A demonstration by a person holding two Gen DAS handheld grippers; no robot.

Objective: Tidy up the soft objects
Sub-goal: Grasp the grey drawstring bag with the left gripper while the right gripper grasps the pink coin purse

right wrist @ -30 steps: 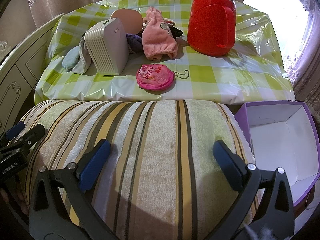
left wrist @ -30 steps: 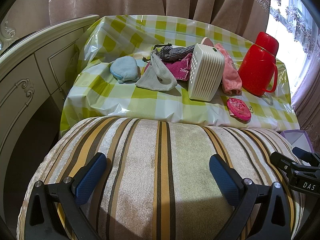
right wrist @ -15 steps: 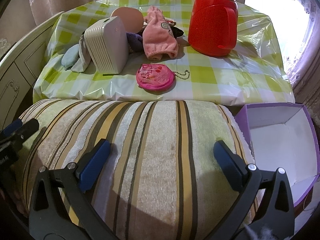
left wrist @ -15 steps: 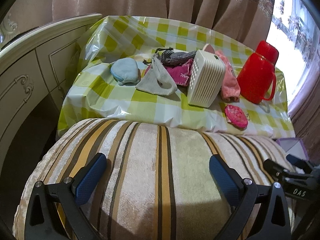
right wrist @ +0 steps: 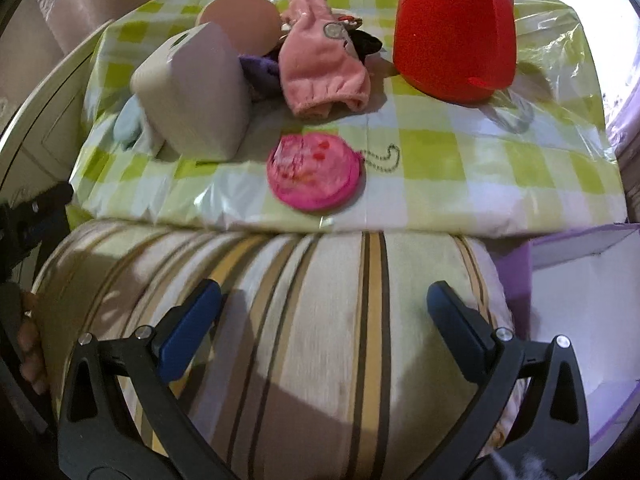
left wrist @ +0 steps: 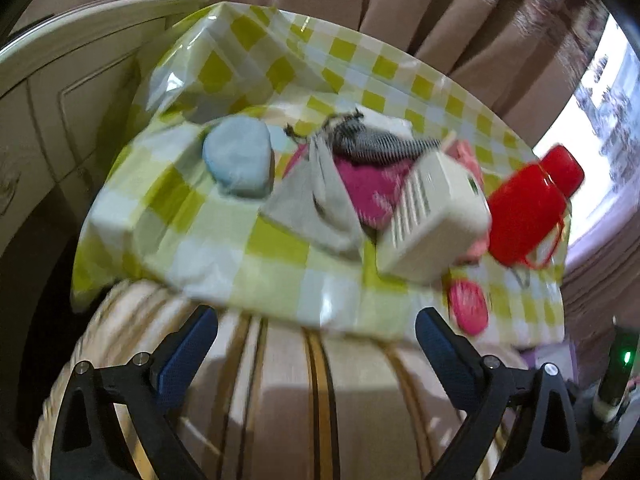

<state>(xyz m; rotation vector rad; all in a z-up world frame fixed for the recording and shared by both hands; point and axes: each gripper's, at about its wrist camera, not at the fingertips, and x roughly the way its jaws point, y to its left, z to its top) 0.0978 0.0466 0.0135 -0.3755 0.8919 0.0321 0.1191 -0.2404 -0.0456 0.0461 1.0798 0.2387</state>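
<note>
Both grippers are open and empty above a striped cushion [left wrist: 320, 400], which also shows in the right wrist view [right wrist: 304, 340]. My left gripper [left wrist: 316, 344] is tilted and faces a light blue pouch [left wrist: 238, 162], a grey cloth [left wrist: 316, 204], a magenta cloth [left wrist: 372, 188] and a checked fabric piece [left wrist: 380, 144] on the checked table [left wrist: 192, 216]. My right gripper [right wrist: 324, 320] faces a round pink coin purse [right wrist: 314, 174] and a pink sock-like cloth [right wrist: 320, 76].
A cream box-shaped appliance [left wrist: 432, 220] [right wrist: 196, 96] stands mid-table beside a red jug [left wrist: 528, 208] [right wrist: 452, 28]. A purple open box [right wrist: 580, 300] sits to the right of the cushion. A white cabinet [left wrist: 60, 92] is at the left, with curtains behind.
My left gripper has swung forward and tilted, so its view is blurred and the table looks closer. My right gripper has moved forward toward the table edge. Both stay open.
</note>
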